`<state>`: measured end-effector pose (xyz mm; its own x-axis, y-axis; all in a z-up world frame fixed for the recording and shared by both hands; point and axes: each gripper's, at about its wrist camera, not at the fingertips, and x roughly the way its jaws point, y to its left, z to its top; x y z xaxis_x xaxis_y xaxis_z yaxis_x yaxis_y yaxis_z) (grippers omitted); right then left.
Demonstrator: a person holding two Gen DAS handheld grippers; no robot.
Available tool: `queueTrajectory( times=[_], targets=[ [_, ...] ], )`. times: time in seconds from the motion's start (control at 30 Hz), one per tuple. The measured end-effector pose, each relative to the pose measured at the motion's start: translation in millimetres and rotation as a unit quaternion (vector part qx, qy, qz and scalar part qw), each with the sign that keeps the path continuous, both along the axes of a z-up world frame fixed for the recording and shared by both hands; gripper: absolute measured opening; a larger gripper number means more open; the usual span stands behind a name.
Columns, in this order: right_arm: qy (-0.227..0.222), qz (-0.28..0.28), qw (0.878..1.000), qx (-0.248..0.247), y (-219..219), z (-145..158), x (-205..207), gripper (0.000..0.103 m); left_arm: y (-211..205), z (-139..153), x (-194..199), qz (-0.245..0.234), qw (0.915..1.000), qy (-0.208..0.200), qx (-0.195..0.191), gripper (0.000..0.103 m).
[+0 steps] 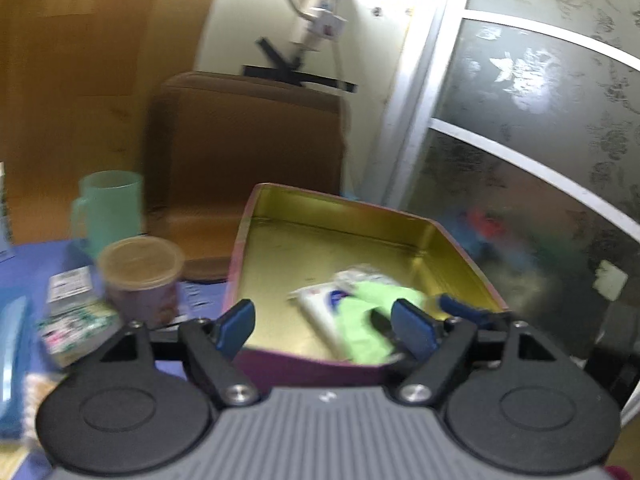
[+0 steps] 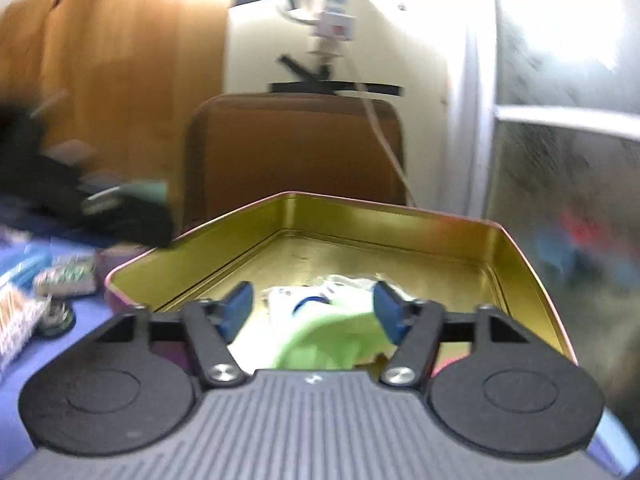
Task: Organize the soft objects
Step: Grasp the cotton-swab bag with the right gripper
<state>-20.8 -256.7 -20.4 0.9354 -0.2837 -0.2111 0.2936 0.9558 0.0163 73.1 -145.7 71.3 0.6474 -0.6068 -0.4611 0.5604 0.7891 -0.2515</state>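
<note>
A gold-lined tin box (image 1: pixel 320 216) with a purple outside stands on the blue table. In it lie a white tube (image 1: pixel 316 304), a light green soft cloth (image 1: pixel 364 320) and a clear wrapped packet (image 1: pixel 360 276). My left gripper (image 1: pixel 324 320) is open and empty above the box's near wall. My right gripper (image 2: pixel 312 312) is open over the box (image 2: pixel 360 208), its jaws either side of the green cloth (image 2: pixel 320 340) and the white tube (image 2: pixel 284 300). The right gripper's tip (image 1: pixel 460 308) shows in the left wrist view at the box's right edge.
Left of the box stand a lidded brown cup (image 1: pixel 140 276), a green mug (image 1: pixel 108 208), a small patterned pack (image 1: pixel 76 324) and a blue object (image 1: pixel 12 344). A brown chair (image 1: pixel 248 148) stands behind the table. A glass door (image 1: pixel 540 120) is on the right.
</note>
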Motion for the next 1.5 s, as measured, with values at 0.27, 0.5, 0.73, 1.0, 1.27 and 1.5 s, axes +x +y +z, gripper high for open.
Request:
queueTrajectory(
  times=[0.27, 0.5, 0.73, 1.0, 1.27, 1.5],
  targets=[
    [-0.032, -0.025, 0.998, 0.047, -8, -4, -21, 0.085, 73, -18, -14, 0.057, 0.9983, 0.005, -0.007, 0.078],
    [-0.068, 0.025, 0.996, 0.052, 27, 7, -28, 0.084, 162, -38, -22, 0.16, 0.987, 0.019, 0.006, 0.078],
    [-0.015, 0.178, 0.984, 0.005, 107, 6, -11, 0.084, 222, -66, -19, 0.243, 0.9683, 0.044, 0.034, 0.078],
    [0.118, 0.273, 0.954, -0.023, 171, -16, 42, 0.081, 234, -69, -20, 0.232, 0.9716, 0.044, -0.012, 0.079],
    [0.146, 0.302, 0.942, -0.017, 172, -21, 29, 0.028, 230, -67, -26, 0.215, 0.9761, 0.026, -0.014, 0.08],
    [0.15, 0.352, 0.924, 0.005, 155, -28, -21, 0.028, 224, -64, -32, 0.185, 0.9824, 0.021, -0.012, 0.089]
  ],
)
